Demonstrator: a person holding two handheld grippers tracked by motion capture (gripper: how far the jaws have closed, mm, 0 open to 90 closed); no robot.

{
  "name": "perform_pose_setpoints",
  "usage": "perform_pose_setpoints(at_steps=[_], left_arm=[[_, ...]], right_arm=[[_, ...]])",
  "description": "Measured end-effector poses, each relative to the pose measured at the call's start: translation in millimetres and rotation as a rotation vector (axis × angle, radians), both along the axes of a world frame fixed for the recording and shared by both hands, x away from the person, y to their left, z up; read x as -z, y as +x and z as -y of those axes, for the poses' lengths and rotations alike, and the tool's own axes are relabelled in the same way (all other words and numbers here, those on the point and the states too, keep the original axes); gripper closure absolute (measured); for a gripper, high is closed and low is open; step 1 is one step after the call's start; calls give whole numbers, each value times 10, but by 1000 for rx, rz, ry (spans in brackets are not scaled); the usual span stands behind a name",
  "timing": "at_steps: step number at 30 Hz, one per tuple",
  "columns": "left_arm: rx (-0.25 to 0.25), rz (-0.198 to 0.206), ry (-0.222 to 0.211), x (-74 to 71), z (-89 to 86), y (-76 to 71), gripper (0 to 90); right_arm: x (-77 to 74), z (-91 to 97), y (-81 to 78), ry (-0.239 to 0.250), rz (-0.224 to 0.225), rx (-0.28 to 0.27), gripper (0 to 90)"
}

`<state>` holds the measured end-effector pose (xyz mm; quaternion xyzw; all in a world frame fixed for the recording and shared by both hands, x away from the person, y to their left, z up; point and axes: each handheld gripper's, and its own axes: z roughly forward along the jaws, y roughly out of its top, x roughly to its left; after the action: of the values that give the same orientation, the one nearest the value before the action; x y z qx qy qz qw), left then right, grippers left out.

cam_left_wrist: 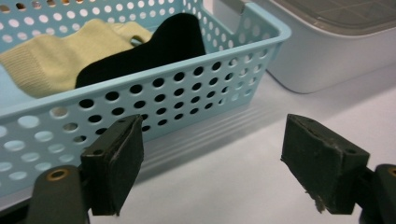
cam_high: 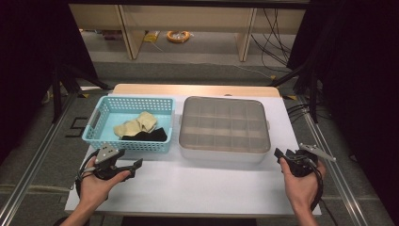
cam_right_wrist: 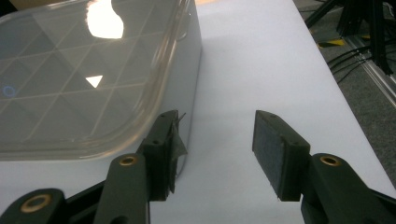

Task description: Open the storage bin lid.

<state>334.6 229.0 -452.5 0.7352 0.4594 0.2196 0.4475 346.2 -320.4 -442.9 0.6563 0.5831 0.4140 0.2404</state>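
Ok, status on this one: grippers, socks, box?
Left gripper and right gripper open, empty. Cream sock and black sock in blue basket. Compartment box lid shut.

Your white tabletop carried a lidded grey compartment box near its middle, with the blue perforated basket just beside that box's left side.

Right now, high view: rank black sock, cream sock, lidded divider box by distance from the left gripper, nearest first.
From the left gripper:
1. black sock, at the blue basket's near wall.
2. cream sock, behind it, mid-basket.
3. lidded divider box, off to the right of the basket.
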Motion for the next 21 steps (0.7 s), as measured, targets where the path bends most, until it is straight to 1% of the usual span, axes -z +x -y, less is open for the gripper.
perform_pose_setpoints(at_steps=[1,2,3,4,5,6,7,8,9,10,11,12,13,14,15,16,17,18,19,20,21], left_arm=[[6,-3,-7,-12,16,-6,204],[6,-3,-7,-12,16,-6,204],[7,-1,-16,-27,37,-13,204],[15,8,-14,-78,77,-10,204],[15,8,-14,-78,77,-10,204],[29,24,-20,-138,119,17,206],[31,25,-24,-170,146,25,208],[44,26,-31,-200,168,39,210],[44,26,-31,-200,168,39,214],[50,27,-33,-232,192,58,222],[60,37,-29,-308,245,109,228],[67,37,-32,-348,272,141,230],[67,37,-32,-348,272,141,232],[74,33,-35,-389,300,177,232],[78,31,-39,-431,329,215,235],[89,33,-35,-510,393,299,237],[89,33,-35,-510,393,299,239],[103,23,-41,-576,456,389,242],[103,23,-41,-576,456,389,247],[109,15,-44,-603,492,434,247],[116,10,-44,-627,526,479,252]], right_arm=[[-13,12,4,-11,8,2,524],[-13,12,4,-11,8,2,524],[-46,11,-5,10,10,7,529],[-95,39,2,7,27,-9,538],[-95,39,2,7,27,-9,538],[-138,19,6,33,21,-9,551],[-138,22,23,11,31,-20,557],[-167,-7,24,33,21,-16,563],[-185,-17,36,39,31,-33,569],[-211,-33,48,28,32,-28,574],[-247,-56,54,50,26,-29,579],[-268,-44,75,11,40,-40,582],[-268,-44,75,11,40,-40,582],[-309,-72,77,40,32,-36,586],[-339,-64,92,26,45,-55,591],[-395,-91,111,34,40,-44,605],[-395,-91,111,34,40,-44,605],[-447,-96,140,37,46,-54,616],[-447,-96,140,37,46,-54,616],[-469,-100,157,40,43,-55,619],[-484,-91,181,20,46,-63,622]])
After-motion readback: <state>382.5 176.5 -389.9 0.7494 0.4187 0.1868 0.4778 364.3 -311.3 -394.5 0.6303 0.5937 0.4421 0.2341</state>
